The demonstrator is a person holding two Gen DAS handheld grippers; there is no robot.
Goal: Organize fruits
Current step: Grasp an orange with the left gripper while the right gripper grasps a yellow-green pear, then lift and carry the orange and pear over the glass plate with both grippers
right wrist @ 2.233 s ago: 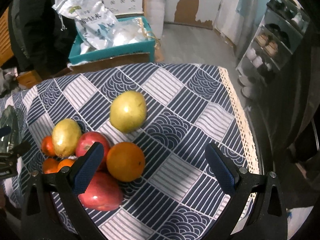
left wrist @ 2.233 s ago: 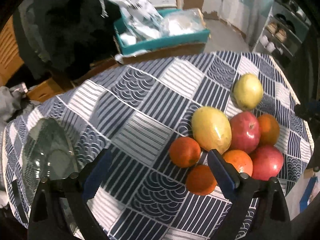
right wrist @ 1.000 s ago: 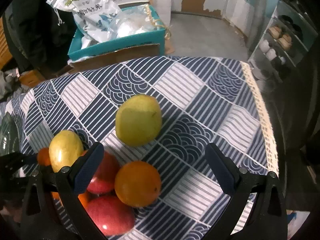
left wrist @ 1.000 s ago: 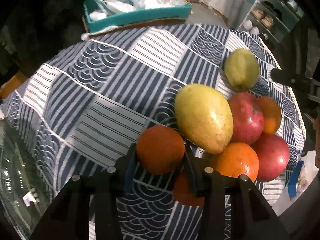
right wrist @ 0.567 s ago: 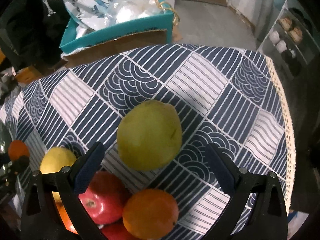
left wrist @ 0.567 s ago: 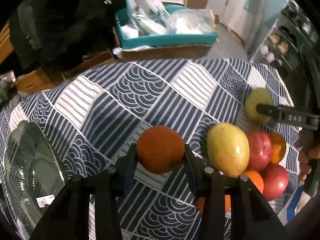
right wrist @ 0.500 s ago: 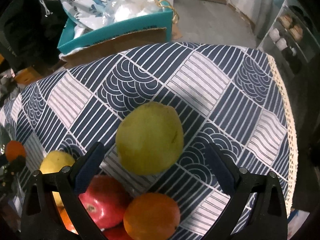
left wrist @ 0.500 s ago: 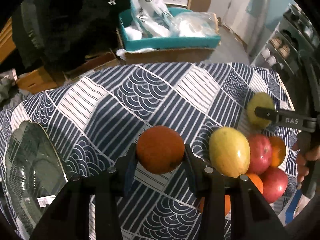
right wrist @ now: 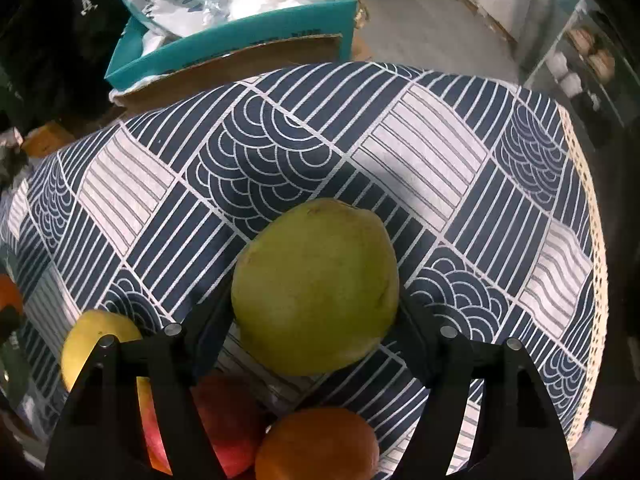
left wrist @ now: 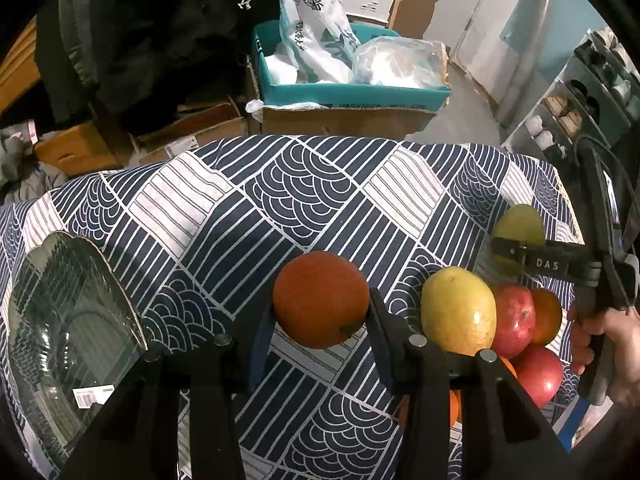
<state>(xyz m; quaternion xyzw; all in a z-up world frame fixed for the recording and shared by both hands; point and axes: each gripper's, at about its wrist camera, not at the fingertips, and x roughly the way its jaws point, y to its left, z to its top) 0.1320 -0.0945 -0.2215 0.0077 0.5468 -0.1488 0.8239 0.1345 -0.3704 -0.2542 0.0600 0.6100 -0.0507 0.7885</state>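
A: What does the fruit sit on, and what is around it?

B: A tablecloth (left wrist: 328,200) in navy and white, patched with stripes and wave arcs, covers the table. At its left edge lies a ribbed glass plate (left wrist: 68,320) with a barcode sticker. Beyond the far edge stands a teal box (left wrist: 352,94) on brown cardboard, stuffed with white plastic bags (left wrist: 316,28). Dark clothing hangs at the far left, and a shelf rack (left wrist: 580,108) with small items stands at the right by a pale wall

A: And the left gripper?

B: The left gripper (left wrist: 322,312) has its fingers drawn close and clamped on a reddish orange (left wrist: 320,298), held above the cloth between the plate and the fruit pile

A: Where is the pile?

B: Just right of that, on the cloth: a yellow mango (left wrist: 458,310), touching a red apple (left wrist: 514,316), with a second orange (left wrist: 546,314) behind it and another red apple (left wrist: 538,374) nearer the camera

A: And the right gripper?

B: The right gripper (right wrist: 316,308) straddles a green pear (right wrist: 316,286) that rests on the cloth just beyond the pile. Its jaws are closing, and both fingers meet the pear's sides. In the left wrist view a person's hand (left wrist: 612,344) grips its handle at the far right
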